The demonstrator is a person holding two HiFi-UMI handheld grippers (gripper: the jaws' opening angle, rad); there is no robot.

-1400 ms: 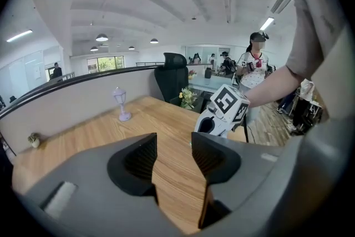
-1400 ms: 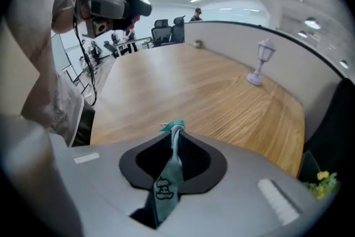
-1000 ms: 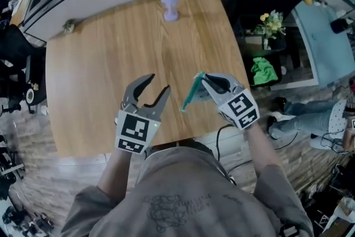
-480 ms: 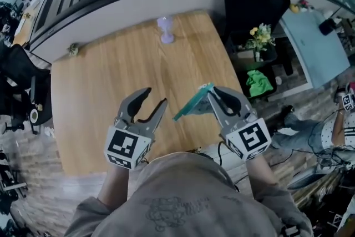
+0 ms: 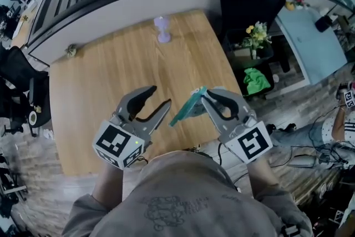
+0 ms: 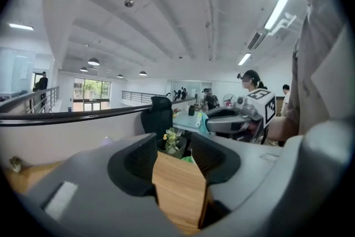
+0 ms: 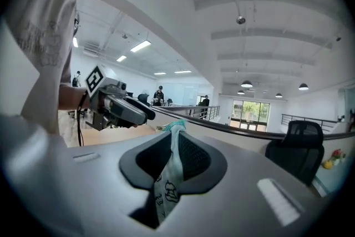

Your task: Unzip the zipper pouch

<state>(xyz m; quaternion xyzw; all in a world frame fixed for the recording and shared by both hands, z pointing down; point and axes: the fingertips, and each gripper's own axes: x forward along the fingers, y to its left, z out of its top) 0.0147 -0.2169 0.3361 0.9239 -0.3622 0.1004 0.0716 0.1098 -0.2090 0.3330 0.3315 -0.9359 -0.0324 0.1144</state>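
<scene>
A teal zipper pouch [image 5: 185, 108] is held in the air above the wooden table [image 5: 100, 80], edge-on and slanting down to the left. My right gripper [image 5: 203, 95] is shut on its right end. In the right gripper view the pouch [image 7: 166, 183], printed with small cartoon figures, runs between the pads as a thin strip, and its teal tip [image 7: 175, 126] sticks out past them. My left gripper [image 5: 158, 97] stands open just left of the pouch with nothing between its fingers. Only bare table wood shows in the gap of the left gripper [image 6: 173, 148].
A small purple figure [image 5: 162, 29] stands near the table's far edge, and a small dull object [image 5: 70, 51] lies at the far left corner. A black chair [image 5: 249, 0], a pot of flowers [image 5: 254, 36] and a green thing [image 5: 256, 81] are beside the table's right edge.
The pouch, which hung almost straight down from the right gripper, now slants out to the left toward the left gripper. Both grippers have shifted slightly; the left one stays open.
</scene>
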